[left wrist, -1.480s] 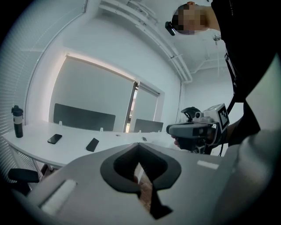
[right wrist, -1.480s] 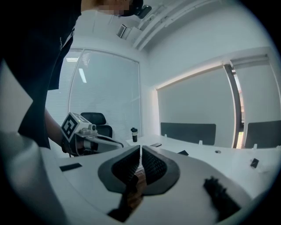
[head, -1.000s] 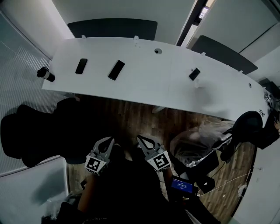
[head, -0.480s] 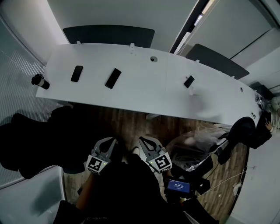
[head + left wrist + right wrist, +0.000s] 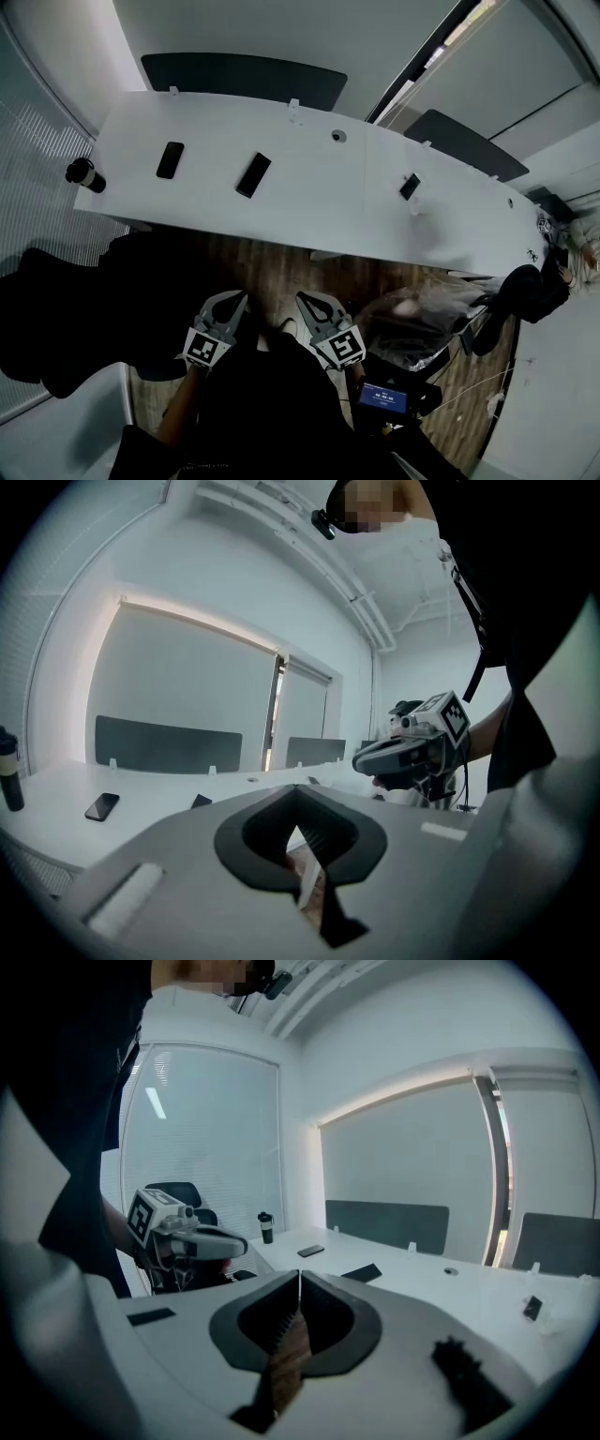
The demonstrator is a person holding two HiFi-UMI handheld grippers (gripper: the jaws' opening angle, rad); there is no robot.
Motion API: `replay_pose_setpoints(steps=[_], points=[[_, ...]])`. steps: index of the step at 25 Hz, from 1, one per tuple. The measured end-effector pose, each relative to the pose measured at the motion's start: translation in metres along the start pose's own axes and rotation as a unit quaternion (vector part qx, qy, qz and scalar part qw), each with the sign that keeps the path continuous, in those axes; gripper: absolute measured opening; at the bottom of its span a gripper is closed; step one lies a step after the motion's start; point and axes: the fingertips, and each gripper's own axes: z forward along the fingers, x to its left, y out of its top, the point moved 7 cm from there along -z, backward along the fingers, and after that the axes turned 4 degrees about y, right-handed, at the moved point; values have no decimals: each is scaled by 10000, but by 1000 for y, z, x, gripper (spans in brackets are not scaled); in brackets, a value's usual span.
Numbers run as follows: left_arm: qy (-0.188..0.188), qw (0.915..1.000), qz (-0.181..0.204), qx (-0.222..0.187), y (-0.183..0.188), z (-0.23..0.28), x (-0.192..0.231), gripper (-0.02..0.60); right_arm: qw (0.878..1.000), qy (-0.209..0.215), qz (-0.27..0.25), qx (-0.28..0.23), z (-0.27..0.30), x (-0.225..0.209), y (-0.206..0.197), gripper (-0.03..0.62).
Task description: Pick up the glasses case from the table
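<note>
A long white curved table (image 5: 309, 202) lies ahead. On it are three dark flat things: an oblong one (image 5: 253, 174) near the middle, a phone-like slab (image 5: 170, 159) to its left, and a small one (image 5: 410, 187) to the right. I cannot tell which of them is the glasses case. My left gripper (image 5: 243, 297) and right gripper (image 5: 301, 298) hang side by side over the wooden floor, well short of the table, both shut and empty. In the left gripper view the jaws (image 5: 298, 787) meet; in the right gripper view the jaws (image 5: 299, 1274) meet too.
A dark bottle (image 5: 80, 173) stands at the table's left end. Black chairs (image 5: 56, 300) sit at the left, between me and the table. A plastic-covered heap (image 5: 422, 314) and a small lit screen (image 5: 380, 397) are at the right. Dark divider panels (image 5: 244, 75) line the table's far side.
The table has drawn slightly nearer and shifted in the head view. Both grippers have kept their places side by side, still shut and empty.
</note>
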Motion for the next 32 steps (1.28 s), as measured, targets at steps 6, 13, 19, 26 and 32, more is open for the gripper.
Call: replay_pose_setpoints(steps=[6,13,19,26,32], points=[[-36,9999,102,-18,-2,-12,40,3,9998,79,-130,158,41,10,19,8],[-87,9997,219,-1,-2,-21,82,3,9989,80,-308,342,73,25,25,8],[64,9997,210,85,1,-5,95,3,9993,165,-100,319,88,12,15,8],[361,9989,-222,192,10,30,90,3,9991,238,-157,310,98,-38,25,8],[497,9983,-262,157,25,80,97,3,9988,261,-342,232,98,-93,25,8]])
